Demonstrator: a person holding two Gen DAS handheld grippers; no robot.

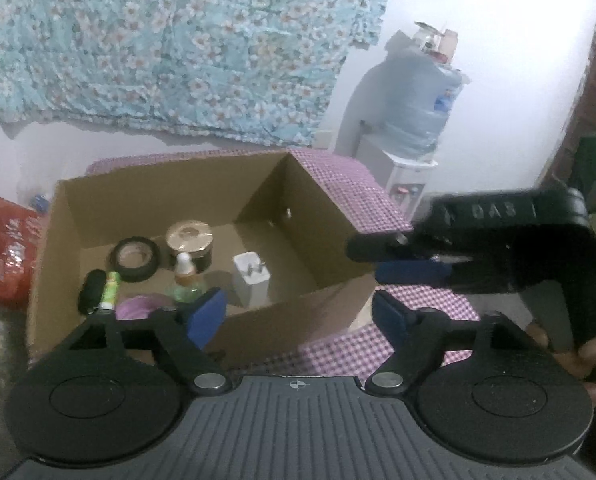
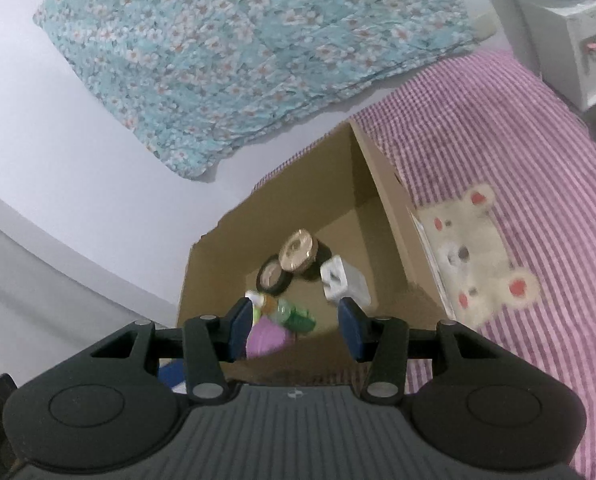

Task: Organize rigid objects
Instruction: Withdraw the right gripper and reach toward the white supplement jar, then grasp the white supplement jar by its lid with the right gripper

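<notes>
a: left wrist view, reading left to right: cardboard box (image 1: pixel 54 240) holds a black cylinder (image 1: pixel 91 290), a green-and-white tube (image 1: pixel 110 291), a black tape roll (image 1: pixel 135 259), a gold-lidded round tin (image 1: pixel 189 236), a small clear bottle (image 1: pixel 185 280), a purple thing (image 1: pixel 138 306) and a white charger block (image 1: pixel 252 280). my left gripper (image 1: pixel 298 312) has its jaws spread, nothing between them.

b: and the right gripper (image 2: pixel 296 330)?

a: part open over the box, empty as far as i can see. i'd judge most of the sorting is done; i see nothing loose on the pink checked cloth (image 1: pixel 378 344).

b: textures?

a: matte corrugated card, glossy tin lid, hard smooth plastic, rubbery tape.
</notes>
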